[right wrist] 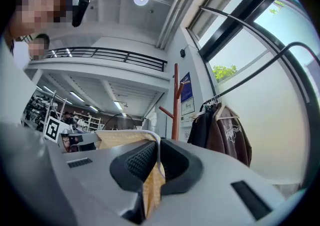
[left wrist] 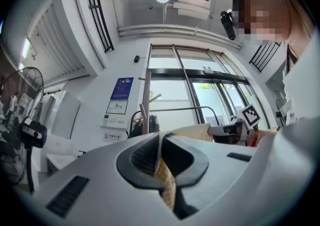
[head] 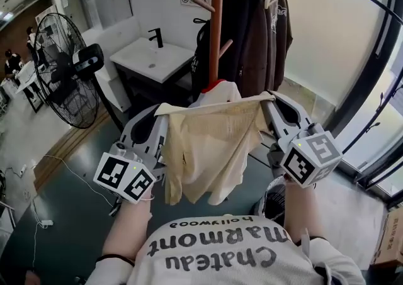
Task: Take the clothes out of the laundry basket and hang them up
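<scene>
Both grippers are clamped on cloth: the left gripper (head: 156,120) pinches one end of the shirt's top edge and the right gripper (head: 272,102) the other, with the jaws closed down on the fabric in each gripper view. The shirt (head: 208,151), pale yellow, is pulled taut between them along that edge. Below it hangs loose in front of the person's chest, clear of the floor. From where I stand this looks like the carry to the stand (head: 216,26), a wooden pole just beyond the shirt. The garment is out and spread but not yet hung. To do it well I would hold the top edge level and taut, lift it over a free peg (head: 203,4), and let one side go only once the cloth has caught. With such small pinches of thin cloth, a jerk could pull a corner free. The right side of the stand is crowded with dark jackets (head: 261,32) on hangers, so the pegs on the left look the better target. Room is fair, with bare floor ahead and to the left. A sink (head: 151,57) stands behind the pole, a fan (head: 63,70) is well off to the left, and a glass wall (head: 340,44) closes the right side near the jackets. A cable (head: 60,164) trails on the floor at the left and is worth stepping round.
</scene>
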`<state>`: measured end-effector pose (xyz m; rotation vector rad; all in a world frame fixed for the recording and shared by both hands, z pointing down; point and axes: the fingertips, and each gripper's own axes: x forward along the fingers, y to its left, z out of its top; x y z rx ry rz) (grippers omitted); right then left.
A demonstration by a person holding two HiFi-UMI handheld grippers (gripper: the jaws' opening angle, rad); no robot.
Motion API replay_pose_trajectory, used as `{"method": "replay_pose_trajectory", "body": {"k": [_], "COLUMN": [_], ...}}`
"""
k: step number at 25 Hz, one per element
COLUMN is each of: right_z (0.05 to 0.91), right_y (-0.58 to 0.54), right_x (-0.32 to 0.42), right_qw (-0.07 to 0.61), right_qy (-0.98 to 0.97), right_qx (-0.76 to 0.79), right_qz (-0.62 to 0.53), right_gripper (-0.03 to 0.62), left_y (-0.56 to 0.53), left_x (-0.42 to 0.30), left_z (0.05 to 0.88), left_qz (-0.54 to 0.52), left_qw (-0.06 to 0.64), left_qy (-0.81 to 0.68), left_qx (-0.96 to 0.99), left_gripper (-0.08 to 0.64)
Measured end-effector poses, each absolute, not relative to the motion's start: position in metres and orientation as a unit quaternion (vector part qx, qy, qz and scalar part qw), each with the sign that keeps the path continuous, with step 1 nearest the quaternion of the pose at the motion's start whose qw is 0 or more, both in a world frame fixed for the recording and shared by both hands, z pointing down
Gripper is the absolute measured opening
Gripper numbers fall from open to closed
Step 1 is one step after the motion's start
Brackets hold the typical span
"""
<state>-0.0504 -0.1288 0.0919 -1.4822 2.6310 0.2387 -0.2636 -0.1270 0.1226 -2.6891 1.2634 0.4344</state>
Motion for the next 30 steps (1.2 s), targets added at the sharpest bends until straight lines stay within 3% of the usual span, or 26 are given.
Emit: {"method": "replay_pose_trajectory", "body": {"k": [13, 21, 30], "right_z": [0.041, 0.01, 0.002], "right_y": [-0.214, -0.245, -0.291], "right_x": [-0.016, -0.052, -0.069], "right_qw": [0.069, 0.116, 0.058], "right_qy": [0.902, 0.922, 0.907], "right_qx": [-0.391, -0.3, -0.316], "right_qz": [0.169, 0.217, 0.272], "right_gripper": [0.035, 0.035, 0.035], "left_y": [-0.202, -0.247, -0.279], "left_x": [-0.231, -0.272, -0.288], "left_z": [0.059, 0.021, -0.023], "left_qz": [0.176, 0.213, 0.18], "left_qw": [0.151, 0.21, 0.273], "left_qy": [0.463, 0.539, 0.546], "left_qx": [-0.855, -0.787, -0.771], "left_gripper": [0.014, 0.014, 0.014]}}
